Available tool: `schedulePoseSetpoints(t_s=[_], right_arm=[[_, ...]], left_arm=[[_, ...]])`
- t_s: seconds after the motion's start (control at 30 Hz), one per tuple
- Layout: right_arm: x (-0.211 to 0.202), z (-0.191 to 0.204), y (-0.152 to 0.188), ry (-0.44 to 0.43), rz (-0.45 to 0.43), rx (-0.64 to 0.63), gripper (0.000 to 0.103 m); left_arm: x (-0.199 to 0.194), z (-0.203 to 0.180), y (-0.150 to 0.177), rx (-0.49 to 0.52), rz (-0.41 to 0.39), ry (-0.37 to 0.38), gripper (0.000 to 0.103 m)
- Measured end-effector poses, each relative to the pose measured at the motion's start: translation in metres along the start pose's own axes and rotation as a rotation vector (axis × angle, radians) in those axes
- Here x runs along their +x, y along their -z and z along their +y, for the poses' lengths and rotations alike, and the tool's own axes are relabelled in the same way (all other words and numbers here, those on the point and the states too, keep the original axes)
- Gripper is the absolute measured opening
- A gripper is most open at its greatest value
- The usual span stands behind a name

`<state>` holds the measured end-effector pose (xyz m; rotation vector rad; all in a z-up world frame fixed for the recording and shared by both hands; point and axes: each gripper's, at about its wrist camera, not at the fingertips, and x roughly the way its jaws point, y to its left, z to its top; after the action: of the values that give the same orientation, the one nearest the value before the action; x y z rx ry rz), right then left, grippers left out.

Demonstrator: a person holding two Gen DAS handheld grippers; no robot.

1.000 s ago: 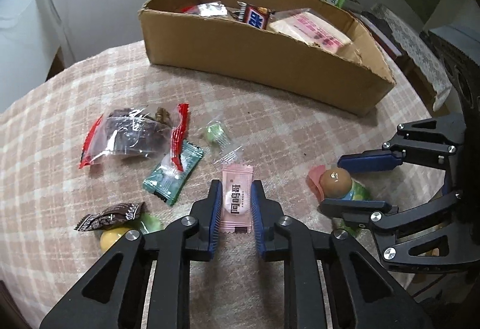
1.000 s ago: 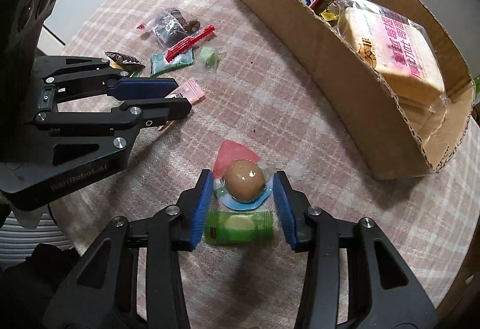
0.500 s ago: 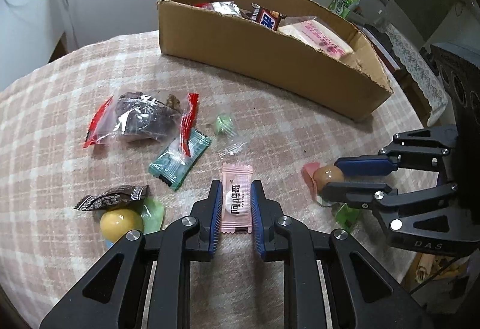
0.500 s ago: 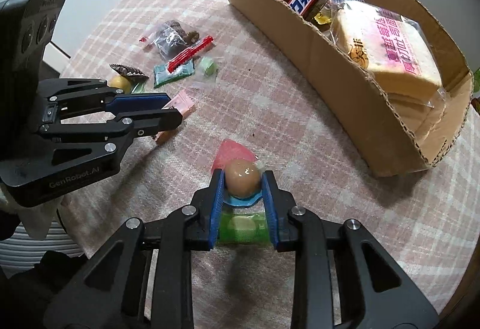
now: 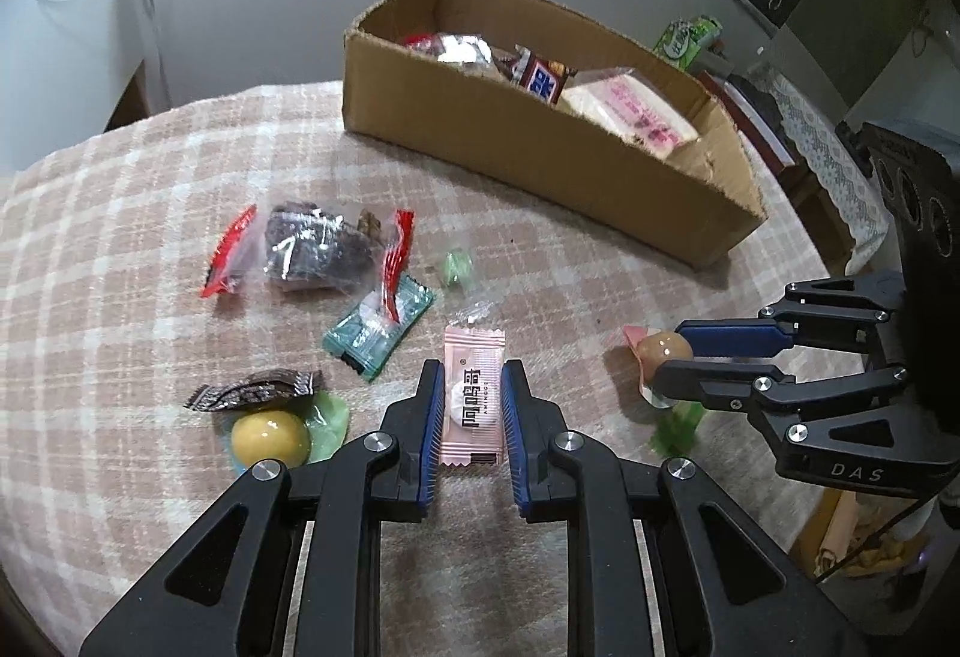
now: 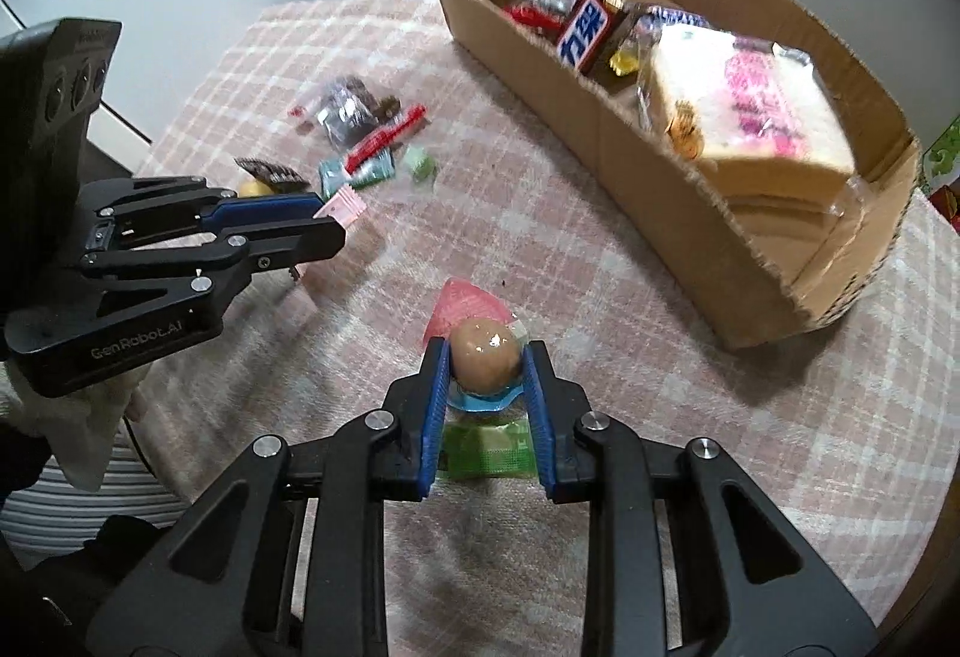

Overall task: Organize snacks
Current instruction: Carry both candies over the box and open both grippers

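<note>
My left gripper (image 5: 471, 375) is shut on a pink candy packet (image 5: 473, 399), held just above the checked tablecloth. My right gripper (image 6: 485, 351) is shut on a brown egg-shaped snack (image 6: 485, 357) in a clear wrapper with pink and blue ends. In the left wrist view the egg snack (image 5: 663, 346) shows between the right gripper's fingertips at the right. A long cardboard box (image 6: 660, 177) stands at the far side and holds a bread pack, a chocolate bar and other wrapped snacks. The left gripper (image 6: 333, 220) appears at the left of the right wrist view.
A green packet (image 6: 486, 453) lies under the right gripper. Loose on the cloth are a clear bag of dark snacks (image 5: 312, 252), a teal packet (image 5: 378, 327), a small green candy (image 5: 454, 267), a yellow ball snack (image 5: 270, 438) and a brown wrapper (image 5: 252, 393). The table's edge is close on the right.
The right gripper's jaws have closed onto the egg snack. The left gripper, still holding the pink packet, has lifted and drawn back a little from the cloth.
</note>
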<state>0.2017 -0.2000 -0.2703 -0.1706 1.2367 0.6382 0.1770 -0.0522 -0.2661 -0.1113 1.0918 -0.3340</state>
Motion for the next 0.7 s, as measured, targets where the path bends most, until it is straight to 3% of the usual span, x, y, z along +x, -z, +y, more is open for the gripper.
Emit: schedulePoseSetpoints(t_s=[0.7], right_arm=[[-0.071, -0.033, -0.037, 0.022, -0.167, 0.068, 0.026]], left_arm=[[-0.033, -0.016, -0.076, 0.036, -0.140, 0.006, 0.017]])
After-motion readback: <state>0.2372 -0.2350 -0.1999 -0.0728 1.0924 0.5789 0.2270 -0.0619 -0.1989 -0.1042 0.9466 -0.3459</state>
